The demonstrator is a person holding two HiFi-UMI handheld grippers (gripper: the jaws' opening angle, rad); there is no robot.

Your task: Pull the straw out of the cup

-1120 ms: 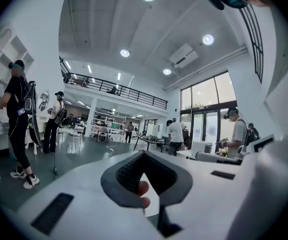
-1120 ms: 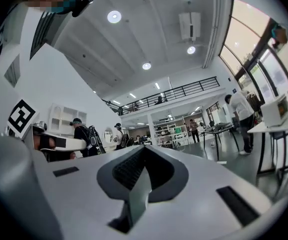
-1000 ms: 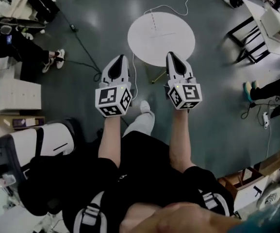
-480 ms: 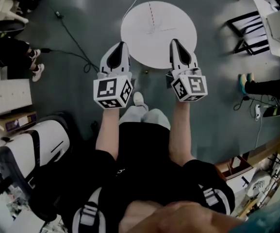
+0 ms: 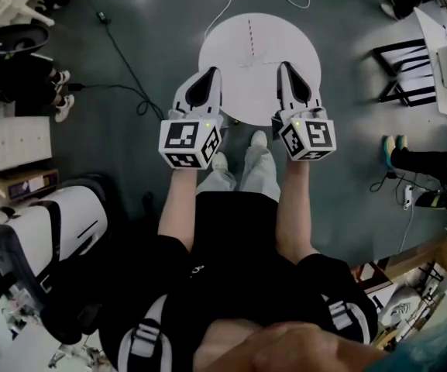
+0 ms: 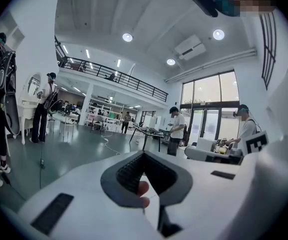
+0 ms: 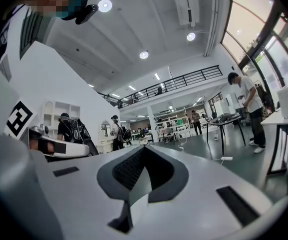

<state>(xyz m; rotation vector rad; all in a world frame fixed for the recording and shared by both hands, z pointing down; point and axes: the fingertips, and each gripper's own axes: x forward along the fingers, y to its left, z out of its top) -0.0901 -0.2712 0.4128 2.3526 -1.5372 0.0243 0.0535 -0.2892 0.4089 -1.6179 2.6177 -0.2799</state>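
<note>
No cup or straw shows in any view. My left gripper and right gripper are held side by side, their tips over the near edge of a round white table. Both point roughly level at the room. In the left gripper view the left gripper has its jaws closed together with nothing between them; a small reddish patch shows through the gap below, and I cannot tell what it is. In the right gripper view the right gripper is likewise shut and empty.
The table top carries a red dashed line and nothing else. A black cable runs across the grey floor at left. Black-framed furniture stands at right, a white machine at lower left. People stand about the hall.
The person has stepped toward the round table. Both grippers went forward together, from short of the table to over its near edge. Their jaws stayed shut.
</note>
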